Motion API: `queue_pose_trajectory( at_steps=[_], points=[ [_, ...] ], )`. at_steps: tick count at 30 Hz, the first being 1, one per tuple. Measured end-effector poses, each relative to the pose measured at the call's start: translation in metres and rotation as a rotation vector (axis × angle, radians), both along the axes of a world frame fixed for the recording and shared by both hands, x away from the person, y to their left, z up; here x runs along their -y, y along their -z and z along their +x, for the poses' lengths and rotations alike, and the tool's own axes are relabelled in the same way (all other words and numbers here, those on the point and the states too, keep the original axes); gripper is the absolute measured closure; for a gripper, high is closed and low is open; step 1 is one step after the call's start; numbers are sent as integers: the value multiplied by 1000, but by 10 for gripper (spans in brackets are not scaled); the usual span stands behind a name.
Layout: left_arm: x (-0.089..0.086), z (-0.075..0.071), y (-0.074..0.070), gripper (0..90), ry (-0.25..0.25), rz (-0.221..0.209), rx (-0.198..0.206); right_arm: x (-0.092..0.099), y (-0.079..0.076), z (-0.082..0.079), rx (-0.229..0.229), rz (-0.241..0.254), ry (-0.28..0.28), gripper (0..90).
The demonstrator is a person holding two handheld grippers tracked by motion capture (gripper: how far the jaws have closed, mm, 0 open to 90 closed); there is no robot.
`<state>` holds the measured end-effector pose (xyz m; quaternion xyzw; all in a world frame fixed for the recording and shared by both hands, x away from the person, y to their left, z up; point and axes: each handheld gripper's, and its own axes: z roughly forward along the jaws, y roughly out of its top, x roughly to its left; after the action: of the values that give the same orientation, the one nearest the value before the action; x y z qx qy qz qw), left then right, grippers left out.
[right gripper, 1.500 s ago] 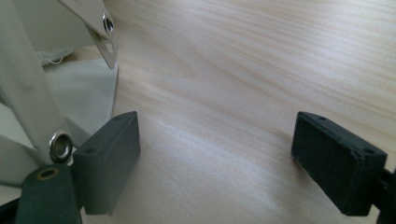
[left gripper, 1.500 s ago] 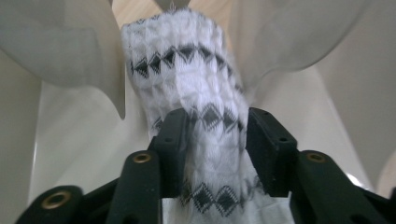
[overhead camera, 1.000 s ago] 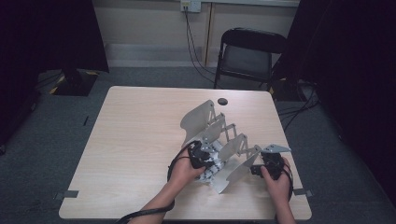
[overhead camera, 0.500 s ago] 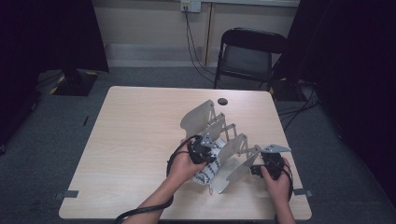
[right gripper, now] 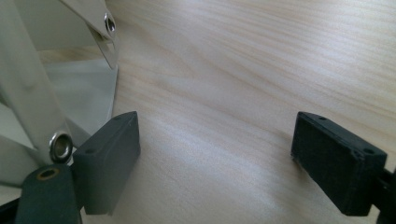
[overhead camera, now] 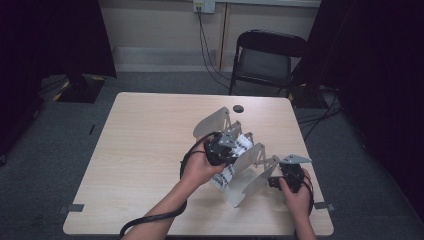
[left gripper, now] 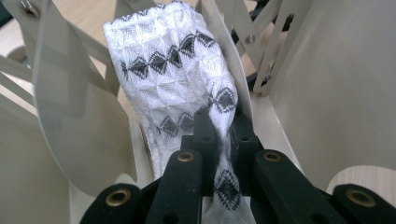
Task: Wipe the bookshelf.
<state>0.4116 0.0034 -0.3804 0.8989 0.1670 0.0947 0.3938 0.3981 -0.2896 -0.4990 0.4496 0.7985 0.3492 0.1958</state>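
Observation:
An accordion rack of grey metal plates (overhead camera: 251, 184) stands on the wooden table (overhead camera: 145, 150), right of centre. A white knitted cloth with black diamonds (left gripper: 173, 60) sits between two of its plates (left gripper: 79, 107). My left gripper (left gripper: 222, 126) is shut on the cloth's near part, pinching it into a fold. From above, the left gripper (overhead camera: 225, 155) hangs over the rack's middle with the cloth (overhead camera: 223, 177) below it. At the rack's right end, my right gripper (overhead camera: 276, 182) stays low. Its jaws (right gripper: 215, 158) are open over bare wood, and the left pad lies close to a rack plate (right gripper: 84, 93).
A small black round thing (overhead camera: 238, 108) lies near the table's far edge. A black folding chair (overhead camera: 267, 60) stands behind the table. The left gripper's cable (overhead camera: 150, 220) trails off the front edge. Bare wood spreads across the table's left half.
My left gripper has risen, drawing the patterned cloth up between the plates. The right gripper has stayed in place.

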Motion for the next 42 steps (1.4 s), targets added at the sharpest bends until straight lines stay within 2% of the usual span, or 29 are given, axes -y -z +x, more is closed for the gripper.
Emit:
queue_pose_trajectory(
  at_steps=[4, 10, 14, 17, 20, 24, 32, 42],
  points=[
    [1, 0, -7, 844, 12, 7, 12, 0, 0, 0, 0, 0, 0, 150],
    [2, 0, -18, 843, 13, -6, 31, 0, 0, 0, 0, 0, 0, 150],
    [0, 5, -17, 842, -26, 1, 34, 0, 0, 0, -2, 1, 1, 150],
    [-4, 9, -12, 841, -66, 13, 31, 0, 0, 0, 0, 0, 0, 150],
    [-8, 11, -5, 841, -86, 37, 27, 0, 0, 0, -1, 1, 0, 150],
    [-13, 13, 8, 841, -123, 53, 1, 0, 0, 0, 0, 1, -2, 150],
    [-18, 17, 33, 840, -155, 82, -60, 0, 0, 0, 0, 1, -2, 150],
    [-17, 20, 59, 840, -165, 100, -107, 0, 0, 0, 0, 1, -2, 150]
  ],
)
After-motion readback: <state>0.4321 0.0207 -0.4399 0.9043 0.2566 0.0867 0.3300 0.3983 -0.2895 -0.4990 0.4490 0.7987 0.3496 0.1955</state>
